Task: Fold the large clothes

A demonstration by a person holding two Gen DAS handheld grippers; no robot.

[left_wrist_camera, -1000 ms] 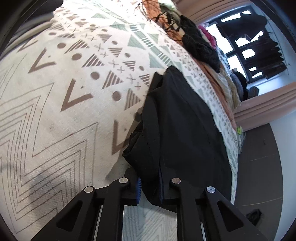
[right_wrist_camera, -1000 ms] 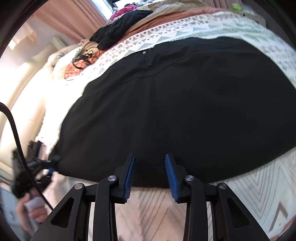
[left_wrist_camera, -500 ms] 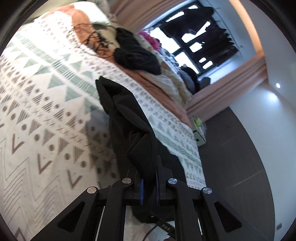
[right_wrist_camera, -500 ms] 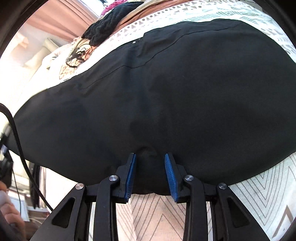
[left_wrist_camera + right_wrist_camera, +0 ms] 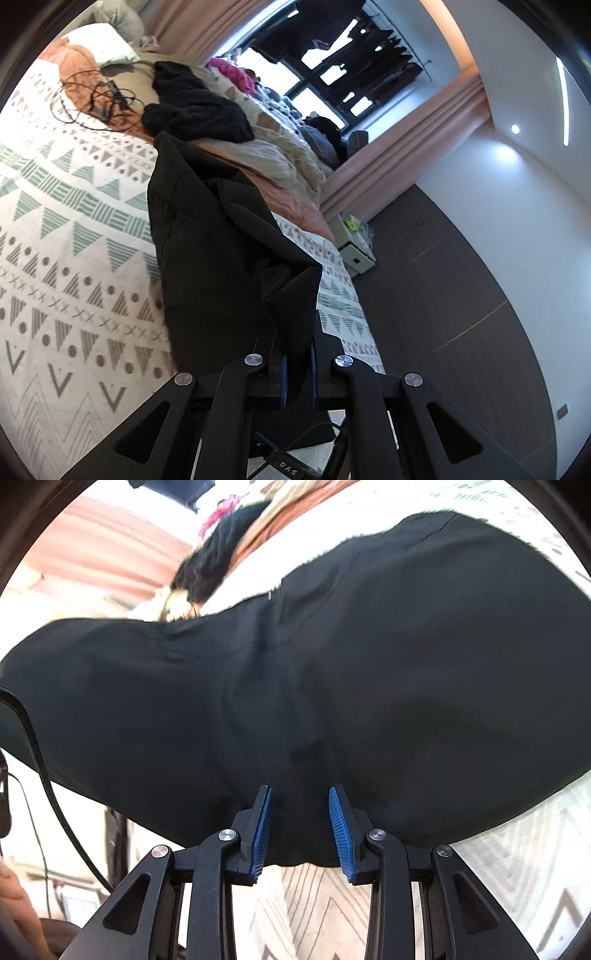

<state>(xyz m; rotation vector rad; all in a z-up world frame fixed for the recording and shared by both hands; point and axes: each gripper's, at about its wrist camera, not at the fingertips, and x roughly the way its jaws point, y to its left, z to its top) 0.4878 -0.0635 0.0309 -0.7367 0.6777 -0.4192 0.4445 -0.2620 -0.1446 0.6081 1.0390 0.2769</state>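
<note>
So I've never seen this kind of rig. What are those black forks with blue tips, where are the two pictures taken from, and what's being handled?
No robot: a person carries two hand-held grippers, each with a fisheye camera looking along its fingers. In the left view, the left gripper is pinched shut on a black garment, lifting its edge off the patterned bedspread. In the right view, the right gripper stands open, its blue pads straddling the garment's near edge. Other clothes are piled further up the bed.

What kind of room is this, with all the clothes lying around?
Most likely a bedroom. A bed with a patterned bedspread fills the left wrist view, pillows lie at its far end, and pink curtains hang beside a big window. A black garment is spread on the bed.
</note>
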